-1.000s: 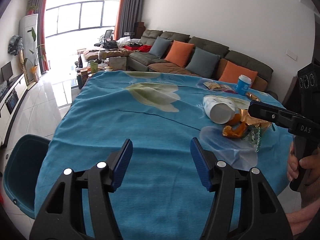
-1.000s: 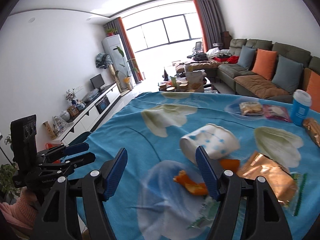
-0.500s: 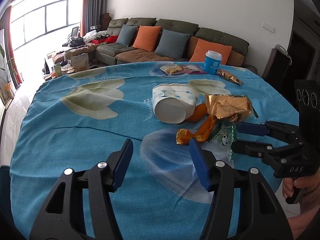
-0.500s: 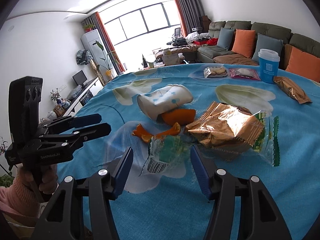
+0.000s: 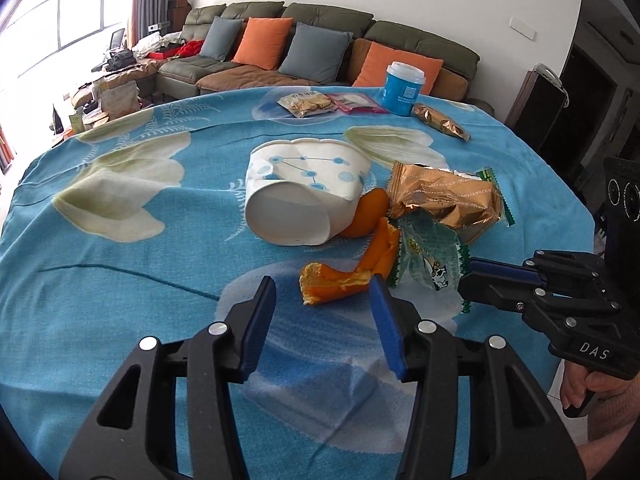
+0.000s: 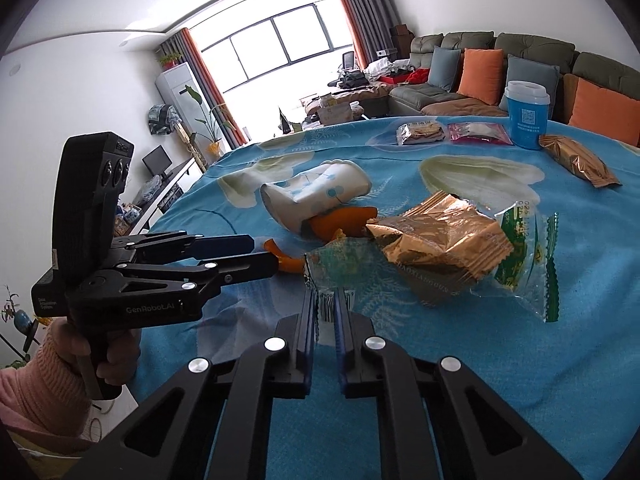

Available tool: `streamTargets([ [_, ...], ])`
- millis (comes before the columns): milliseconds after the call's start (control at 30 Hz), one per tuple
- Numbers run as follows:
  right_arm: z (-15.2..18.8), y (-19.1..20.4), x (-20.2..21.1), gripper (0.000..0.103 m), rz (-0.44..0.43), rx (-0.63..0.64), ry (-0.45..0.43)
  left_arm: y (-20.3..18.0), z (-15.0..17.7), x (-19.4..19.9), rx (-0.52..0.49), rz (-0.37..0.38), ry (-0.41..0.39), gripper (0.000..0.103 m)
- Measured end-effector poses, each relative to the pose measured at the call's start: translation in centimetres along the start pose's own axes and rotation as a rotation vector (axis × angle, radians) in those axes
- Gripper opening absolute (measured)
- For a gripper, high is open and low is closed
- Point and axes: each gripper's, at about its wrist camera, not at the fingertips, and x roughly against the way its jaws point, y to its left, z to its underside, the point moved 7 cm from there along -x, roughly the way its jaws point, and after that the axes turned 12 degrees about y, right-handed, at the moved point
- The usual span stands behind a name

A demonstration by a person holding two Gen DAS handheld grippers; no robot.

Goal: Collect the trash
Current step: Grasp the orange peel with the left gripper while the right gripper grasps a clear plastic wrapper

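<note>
Right jaws (image 6: pixel 326 304) closing; now pinch green wrapper (image 6: pixel 340 264) edge, wrapper on bench (image 6: pixel 440 360). Left jaws (image 5: pixel 322 316) closing, half wide, empty, reached orange peel (image 5: pixel 336 284). First pickup begun.

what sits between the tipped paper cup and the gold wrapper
A piece of orange peel lies between the paper cup and the gold wrapper, tucked against the cup's rim; clearest in the left wrist view.
</note>
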Motion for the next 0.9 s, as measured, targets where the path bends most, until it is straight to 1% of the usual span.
streamTargets([
  [33, 0.0, -0.1, 0.2, 0.007, -0.004, -0.005, -0.003, -0.1, 0.0, -0.2, 0.000, 0.012, 0.006, 0.042],
  [100, -0.1, -0.3, 0.4, 0.007, -0.016, -0.012, -0.007, -0.4, 0.0, -0.4, -0.006, 0.028, 0.014, 0.034],
  [133, -0.1, -0.4, 0.5, 0.007, -0.021, -0.013, -0.009, -0.4, 0.1, -0.5, -0.008, 0.026, 0.015, 0.033],
  [200, -0.1, -0.4, 0.7, 0.007, -0.020, -0.011, -0.013, -0.5, 0.1, -0.6, -0.007, 0.031, 0.018, 0.011],
  [267, -0.2, -0.4, 0.9, 0.007, -0.025, -0.010, -0.017, -0.5, 0.3, -0.6, 0.002, 0.046, 0.022, 0.011],
  [400, -0.4, -0.2, 1.2, 0.007, -0.027, -0.004, -0.024, -0.6, 0.4, -0.2, 0.000, 0.035, 0.008, 0.012],
  [433, -0.4, -0.3, 1.3, 0.007, -0.027, -0.005, -0.024, -0.6, 0.3, -0.1, -0.003, 0.022, 0.002, 0.015],
  [467, -0.5, -0.4, 1.2, 0.007, -0.029, -0.008, -0.024, -0.7, 0.3, -0.1, -0.006, 0.017, 0.002, 0.027],
  [500, -0.4, -0.4, 1.2, 0.007, -0.032, -0.012, -0.024, -0.7, 0.2, -0.1, -0.009, 0.009, 0.003, 0.034],
  [567, -0.4, -0.5, 1.1, 0.007, -0.039, -0.018, -0.021, -0.8, 0.0, -0.3, -0.016, 0.004, 0.010, 0.037],
  [700, -0.2, -0.8, 0.9, 0.007, -0.048, -0.026, -0.014, -1.2, -0.3, -1.0, -0.024, 0.028, 0.033, 0.036],
  [733, -0.2, -0.8, 0.9, 0.007, -0.052, -0.028, -0.014, -1.2, -0.3, -1.1, -0.025, 0.031, 0.034, 0.032],
  [767, -0.2, -0.8, 0.9, 0.007, -0.054, -0.030, -0.014, -1.2, -0.3, -1.1, -0.026, 0.037, 0.034, 0.022],
  [900, -0.2, -0.7, 1.2, 0.007, -0.059, -0.027, -0.021, -1.2, 0.1, -0.6, -0.021, 0.036, 0.022, 0.015],
])
